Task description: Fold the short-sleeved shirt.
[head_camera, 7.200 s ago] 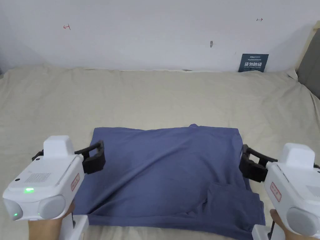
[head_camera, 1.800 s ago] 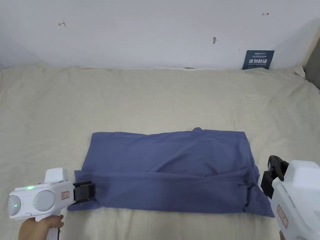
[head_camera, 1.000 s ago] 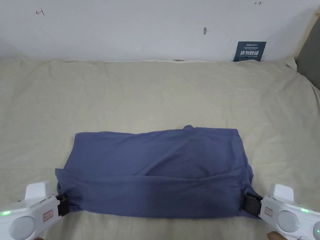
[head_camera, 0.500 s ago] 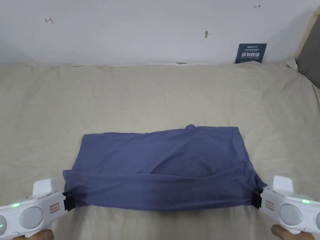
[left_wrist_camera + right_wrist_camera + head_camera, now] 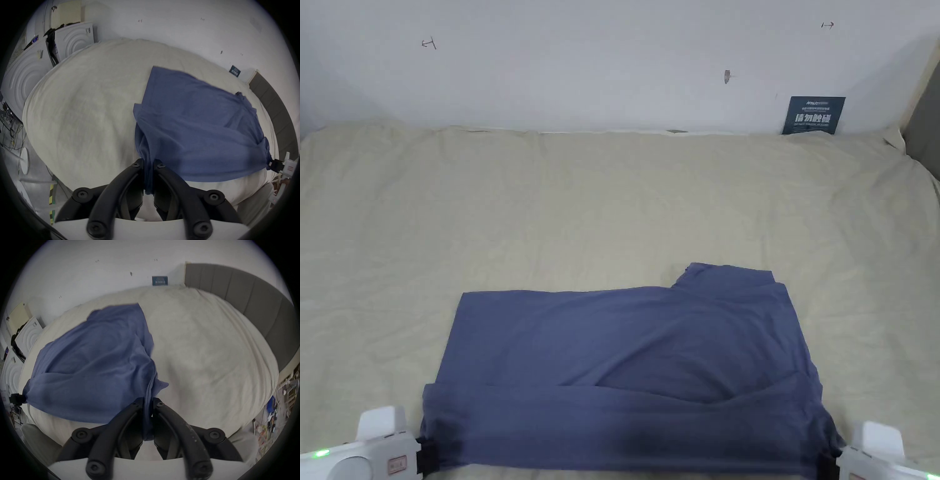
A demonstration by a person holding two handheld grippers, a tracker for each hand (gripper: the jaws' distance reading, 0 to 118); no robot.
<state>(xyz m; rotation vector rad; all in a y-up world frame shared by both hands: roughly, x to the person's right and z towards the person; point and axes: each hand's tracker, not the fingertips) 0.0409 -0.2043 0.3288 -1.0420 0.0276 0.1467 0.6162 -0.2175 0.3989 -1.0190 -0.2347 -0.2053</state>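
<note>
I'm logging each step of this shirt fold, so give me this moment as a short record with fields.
garment: blue shirt, partly folded, near edge doubled over
surface: beige bed sheet
left gripper: shut on the shirt's near left corner
right gripper: shut on the shirt's near right corner
near edge: stretched between the two grippers
far edge: lying on the sheet
background: dark sign against the wall

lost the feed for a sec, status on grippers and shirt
Left gripper shut on shirt, near left corner. Right gripper shut on near right corner. Shirt part-folded on bed, near edge stretched between them. Nothing in the way.
</note>
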